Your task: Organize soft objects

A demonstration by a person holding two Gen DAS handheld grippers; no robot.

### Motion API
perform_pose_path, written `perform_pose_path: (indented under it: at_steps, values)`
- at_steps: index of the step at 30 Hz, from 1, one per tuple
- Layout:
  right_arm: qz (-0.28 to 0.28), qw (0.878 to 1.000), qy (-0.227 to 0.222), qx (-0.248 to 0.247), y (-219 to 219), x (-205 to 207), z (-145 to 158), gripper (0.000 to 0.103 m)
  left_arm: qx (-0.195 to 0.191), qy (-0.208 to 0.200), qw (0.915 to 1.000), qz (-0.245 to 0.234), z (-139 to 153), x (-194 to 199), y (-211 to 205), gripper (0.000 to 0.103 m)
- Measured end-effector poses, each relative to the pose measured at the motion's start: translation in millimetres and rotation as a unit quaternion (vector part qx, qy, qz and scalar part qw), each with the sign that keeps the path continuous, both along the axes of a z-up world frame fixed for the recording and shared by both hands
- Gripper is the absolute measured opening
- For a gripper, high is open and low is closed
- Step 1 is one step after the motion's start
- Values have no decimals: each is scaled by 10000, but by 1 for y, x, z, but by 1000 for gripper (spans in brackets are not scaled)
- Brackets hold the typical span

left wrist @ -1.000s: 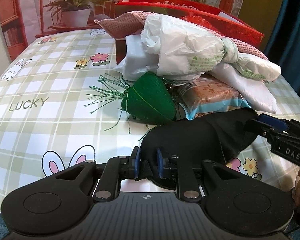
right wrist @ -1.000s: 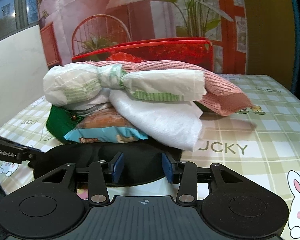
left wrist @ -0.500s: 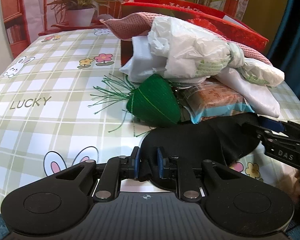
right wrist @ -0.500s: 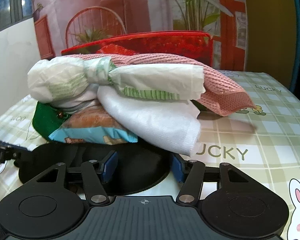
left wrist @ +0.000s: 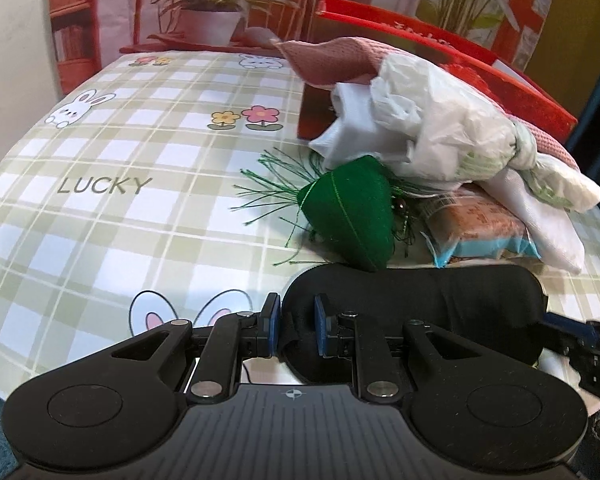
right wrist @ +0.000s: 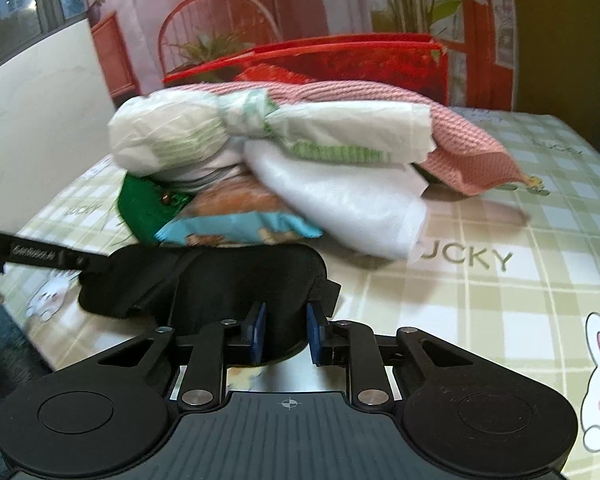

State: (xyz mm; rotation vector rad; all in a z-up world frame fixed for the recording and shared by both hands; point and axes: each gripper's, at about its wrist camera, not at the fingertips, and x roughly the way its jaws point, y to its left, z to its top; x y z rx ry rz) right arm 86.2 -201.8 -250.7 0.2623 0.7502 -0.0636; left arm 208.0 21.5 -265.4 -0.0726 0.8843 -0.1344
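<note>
Your black eye mask lies stretched flat along the near edge of the bench, its long axis running from one tool to the other. Your left tool pinches one end between narrow pads; your right tool now grips the other end, having been wide apart a second ago. The mask sits just before the green pouch and snack pack.
</note>
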Motion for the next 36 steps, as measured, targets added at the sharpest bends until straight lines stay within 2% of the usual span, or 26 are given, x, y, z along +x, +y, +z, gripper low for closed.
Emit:
perform_pose_path:
  at_steps: [4, 7, 8, 9, 11, 17, 19, 21, 23, 24, 27, 29, 32, 36]
  values:
    - [30, 9999, -6, -95, 8, -3, 4, 21, 58, -34, 10000, -27, 0, -1, -2, 21]
    - [-113, 9997, -186, -89, 6, -5, 8, 28, 119, -66, 9999, -61, 0, -2, -4, 21]
    - [-155, 9996, -238, -66, 5, -4, 9, 32, 128, -73, 9999, -60, 0, -2, -5, 21]
    - [-179, 9994, -274, -70, 5, -4, 9, 42, 134, -79, 9999, -61, 0, -3, -5, 21]
    - [-241, 9991, -268, -204, 5, -1, 8, 52, 147, -91, 9998, -67, -1, -3, -5, 21]
    - [-380, 9988, -187, -230, 2, 12, -2, 54, 177, -139, 9997, -109, -1, -4, -6, 22]
    - [-284, 9992, -171, -207, 4, 16, -6, 55, 87, -138, 9998, -132, -1, -4, -4, 26]
    - [-151, 9993, -191, -298, 11, 16, -7, 48, -129, -86, 9997, -175, -1, -3, -1, 44]
    - [-31, 9993, -206, -310, 15, 16, -6, 42, -548, 13, 9984, -169, -1, -5, 4, 56]
    - [-4, 9993, -217, -299, 15, 15, -6, 39, -632, 45, 9979, -145, -1, -6, 5, 56]
    - [-11, 9994, -237, -253, 12, 13, -6, 30, -544, 1, 9985, -97, 2, -10, 5, 56]
    - [-27, 9995, -251, -185, 9, 12, -6, 28, -452, -15, 9989, -76, 4, -11, 5, 57]
    - [20, 9995, -237, -191, 11, 11, -6, 26, -113, 0, 9999, -50, 5, -14, 1, 58]
    - [54, 9995, -215, -211, 12, 11, -6, 26, -51, 124, 9999, -37, 2, -13, 1, 58]
